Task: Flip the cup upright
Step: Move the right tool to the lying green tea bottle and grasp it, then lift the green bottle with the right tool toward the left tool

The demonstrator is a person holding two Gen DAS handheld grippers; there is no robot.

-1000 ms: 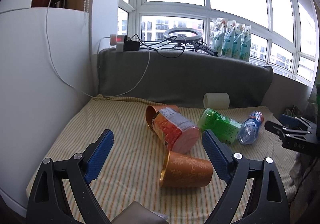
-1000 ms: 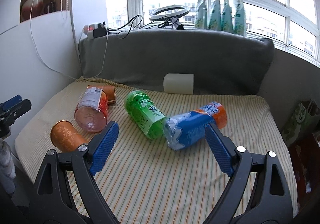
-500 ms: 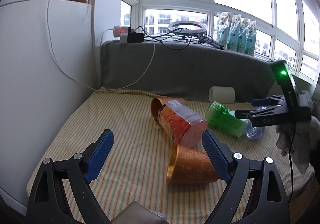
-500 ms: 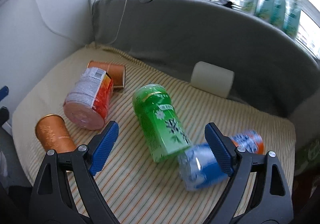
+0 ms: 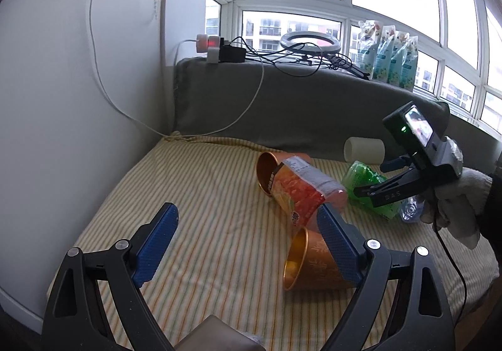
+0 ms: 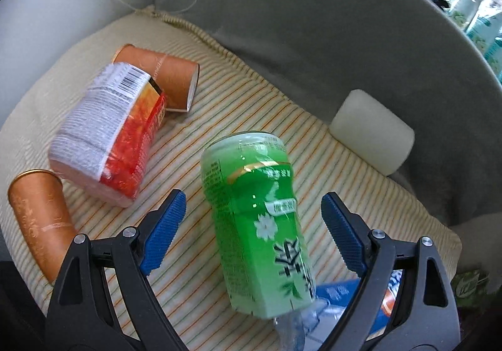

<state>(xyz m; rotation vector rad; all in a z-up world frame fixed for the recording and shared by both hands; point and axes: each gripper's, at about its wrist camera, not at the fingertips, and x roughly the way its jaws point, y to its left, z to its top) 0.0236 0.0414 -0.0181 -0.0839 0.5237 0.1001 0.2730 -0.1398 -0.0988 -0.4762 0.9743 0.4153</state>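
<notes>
Striped yellow bedding (image 5: pixel 204 225) below a bay window, grey cushion behind; 5 containers lie tipped on it. Since 1 s ago the right gripper (image 6: pixel 254 225) has dropped from a high overview to close over the green cup (image 6: pixel 260 225), which now fills the gap between its spread blue pads, lying on its side, untouched as far as the view shows. Likely this is the cup chosen for righting; grasp not yet made. Left wrist view confirms: the right gripper (image 5: pixel 373 176), in a white-gloved hand (image 5: pixel 455 203), is pitched down over that green cup (image 5: pixel 367 191). Left gripper (image 5: pixel 248 241) barely shifted, jaws wide, holding nothing, hovering low with 1 copper cup (image 5: pixel 310 263) partly behind its right pad. Red-labelled tub (image 6: pixel 109 137), second copper cup (image 6: pixel 163 78), blue bottle (image 6: pixel 332 304) and white roll (image 6: pixel 370 131) all lie untouched.
</notes>
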